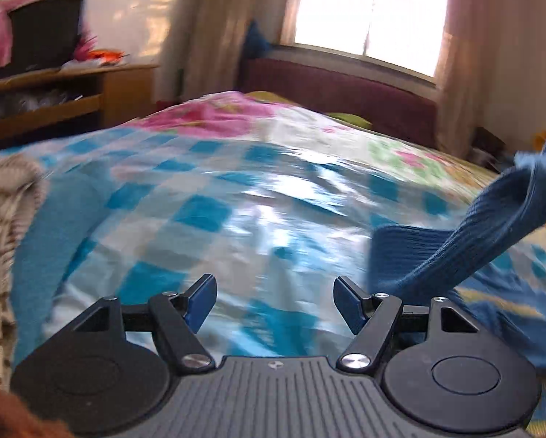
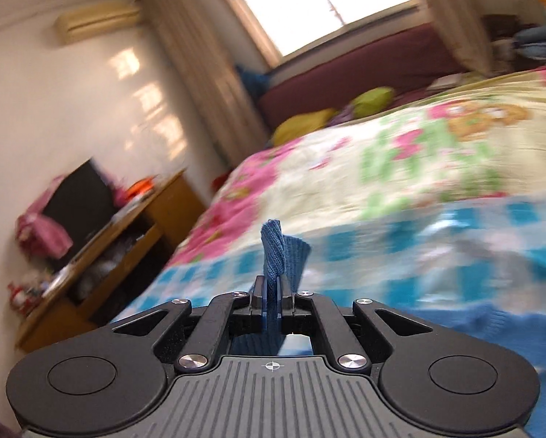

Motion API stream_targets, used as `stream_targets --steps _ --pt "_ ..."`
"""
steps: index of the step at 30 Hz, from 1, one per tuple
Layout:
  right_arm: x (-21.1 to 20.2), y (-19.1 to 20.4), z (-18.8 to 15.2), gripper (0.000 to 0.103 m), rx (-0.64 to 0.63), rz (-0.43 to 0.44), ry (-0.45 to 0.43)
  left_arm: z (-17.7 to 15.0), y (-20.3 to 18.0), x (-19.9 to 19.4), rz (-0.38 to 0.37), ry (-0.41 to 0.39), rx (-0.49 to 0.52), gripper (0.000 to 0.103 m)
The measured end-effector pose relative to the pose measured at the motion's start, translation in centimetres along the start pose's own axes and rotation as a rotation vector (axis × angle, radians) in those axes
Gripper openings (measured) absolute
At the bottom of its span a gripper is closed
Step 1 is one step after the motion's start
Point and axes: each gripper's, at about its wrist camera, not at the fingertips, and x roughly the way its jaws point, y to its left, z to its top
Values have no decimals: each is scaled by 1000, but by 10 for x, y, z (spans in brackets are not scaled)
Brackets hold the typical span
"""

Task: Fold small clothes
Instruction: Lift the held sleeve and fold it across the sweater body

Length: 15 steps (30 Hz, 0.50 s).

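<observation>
A blue knitted garment [image 1: 466, 244] lies on the bed at the right of the left wrist view, one part pulled up and away to the right. My left gripper [image 1: 275, 301] is open and empty, just left of the garment and low over the checked quilt [image 1: 214, 197]. My right gripper [image 2: 272, 292] is shut on a fold of the blue garment [image 2: 275, 255], which sticks up between its jaws; more of the garment [image 2: 492, 328] lies lower right.
A striped beige cloth [image 1: 3, 219] and a light blue cloth [image 1: 50, 219] lie at the left of the bed. A wooden TV stand [image 1: 72, 91] stands by the far left wall. A dark red headboard [image 1: 346, 91] and window are behind the bed.
</observation>
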Motion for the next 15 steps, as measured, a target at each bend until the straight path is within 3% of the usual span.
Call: stream_targets --steps 2,5,9,12,15 --pt "-9 -45 -20 14 87 -130 52 -1 -18 -1 -38 28 55 77" --pt "-22 -98 -49 15 231 -197 108 -5 -39 -5 -64 60 138 77" --pt "-26 -121 -69 15 302 -198 133 -5 -60 -7 -69 73 244 77" --pt "-18 -120 -71 21 303 -164 144 -5 -74 -10 -68 67 319 77" --pt "-3 -113 -71 25 310 -141 165 -3 -77 -9 -78 81 331 78"
